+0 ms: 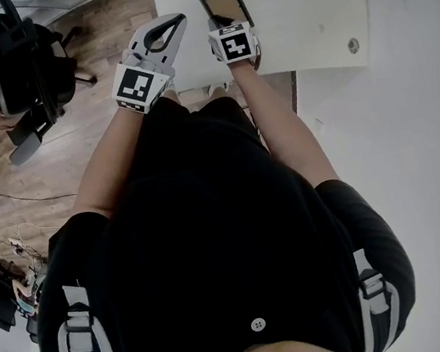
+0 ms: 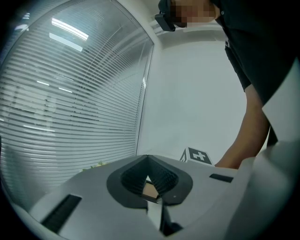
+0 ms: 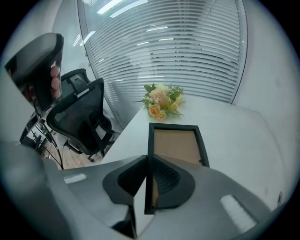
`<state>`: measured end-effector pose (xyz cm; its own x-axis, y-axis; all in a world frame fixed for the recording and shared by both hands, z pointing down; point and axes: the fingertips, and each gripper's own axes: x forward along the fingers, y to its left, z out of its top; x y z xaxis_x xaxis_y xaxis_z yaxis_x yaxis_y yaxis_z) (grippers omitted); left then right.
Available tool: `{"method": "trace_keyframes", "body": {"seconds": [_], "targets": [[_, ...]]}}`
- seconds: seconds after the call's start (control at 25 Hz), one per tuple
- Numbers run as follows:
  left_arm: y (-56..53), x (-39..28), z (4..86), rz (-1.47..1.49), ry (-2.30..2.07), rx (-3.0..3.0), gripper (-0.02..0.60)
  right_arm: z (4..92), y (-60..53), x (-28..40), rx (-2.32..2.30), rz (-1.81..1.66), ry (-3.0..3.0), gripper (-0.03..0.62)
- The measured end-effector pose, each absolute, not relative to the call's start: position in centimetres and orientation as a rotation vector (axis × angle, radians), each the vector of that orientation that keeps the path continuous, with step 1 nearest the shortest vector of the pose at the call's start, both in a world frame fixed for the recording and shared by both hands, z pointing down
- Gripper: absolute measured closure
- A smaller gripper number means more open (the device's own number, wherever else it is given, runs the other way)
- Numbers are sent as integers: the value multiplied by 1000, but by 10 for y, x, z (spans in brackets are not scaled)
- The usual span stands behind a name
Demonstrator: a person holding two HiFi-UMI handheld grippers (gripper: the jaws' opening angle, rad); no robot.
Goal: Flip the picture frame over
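Left forearm [image 1: 110, 159] and right forearm [image 1: 277, 120] reach toward the top centre. The left tool [image 1: 177, 22] has its jaws together, empty. The right tool [image 1: 225, 25], angled downward, clamps the picture frame [image 3: 174, 145] by its edge.

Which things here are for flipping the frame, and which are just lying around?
For the job: frame; right gripper, clamped on its near edge.
Just lying about: flowers; chair; left gripper, shut on nothing.

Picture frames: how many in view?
1. The picture frame is on the white table, in front of the flowers, its left rail pinched by the right gripper. Table is partly out of view, so another could be hidden.
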<state>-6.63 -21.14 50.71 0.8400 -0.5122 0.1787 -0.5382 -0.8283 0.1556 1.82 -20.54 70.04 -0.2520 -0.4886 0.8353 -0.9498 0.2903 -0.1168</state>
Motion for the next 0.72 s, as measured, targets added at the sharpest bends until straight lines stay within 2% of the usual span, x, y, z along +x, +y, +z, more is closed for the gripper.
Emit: {"method": "trace_keyframes", "body": {"seconds": [0.72], "targets": [[-203,-55,465,153,-957,2837,577,629,-210,31,1292,1008,-2073,543]]}}
